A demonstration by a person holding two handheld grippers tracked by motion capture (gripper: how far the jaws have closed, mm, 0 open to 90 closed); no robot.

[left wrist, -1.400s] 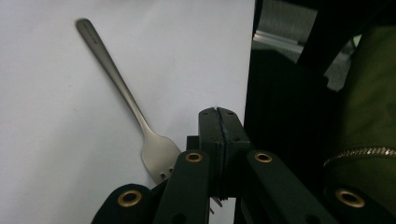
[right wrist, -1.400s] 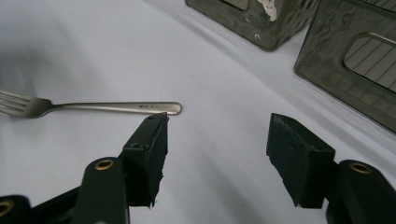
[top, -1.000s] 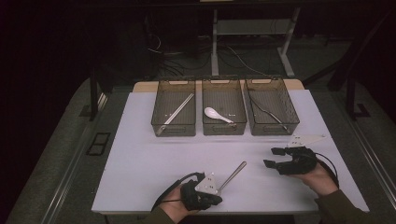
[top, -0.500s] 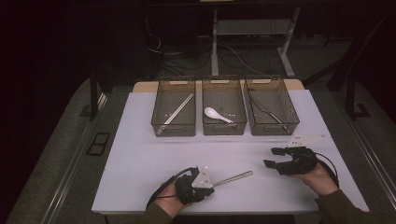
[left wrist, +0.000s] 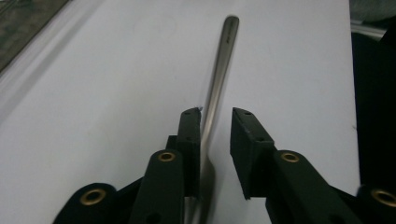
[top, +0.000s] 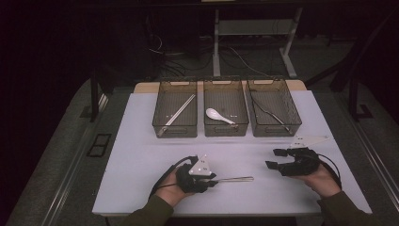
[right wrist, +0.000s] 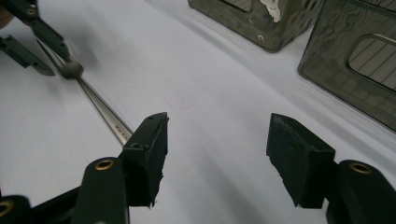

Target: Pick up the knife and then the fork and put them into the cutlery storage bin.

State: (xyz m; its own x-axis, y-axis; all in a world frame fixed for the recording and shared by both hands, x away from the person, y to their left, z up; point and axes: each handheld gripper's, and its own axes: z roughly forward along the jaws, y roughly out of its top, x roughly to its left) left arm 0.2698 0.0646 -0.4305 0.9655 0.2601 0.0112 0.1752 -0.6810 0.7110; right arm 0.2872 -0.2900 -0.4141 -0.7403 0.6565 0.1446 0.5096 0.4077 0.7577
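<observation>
A metal fork [top: 235, 179] lies flat on the white table [top: 141, 155] near the front edge, handle pointing right. My left gripper [top: 211, 181] is around its head end. In the left gripper view the fork [left wrist: 224, 60] runs between the jaws of my left gripper [left wrist: 217, 116]; one pad touches it and the other stands apart, the jaws having just been opening. My right gripper [top: 273, 158] rests open and empty to the right. The right gripper view shows my right gripper [right wrist: 217, 126] beside the fork's handle [right wrist: 95, 102], with the left gripper [right wrist: 56, 63] at the tines.
Three clear dark bins stand in a row at the back of the table. The left bin [top: 175, 131] holds chopsticks [top: 181, 110], the middle bin [top: 226, 131] a white spoon [top: 217, 115], the right bin [top: 275, 132] a dark utensil [top: 269, 112]. Cables trail from both grippers.
The fork swung from slanting away to pointing right and now lies on the table. The left gripper's jaws have parted from it. The right hand kept still.
</observation>
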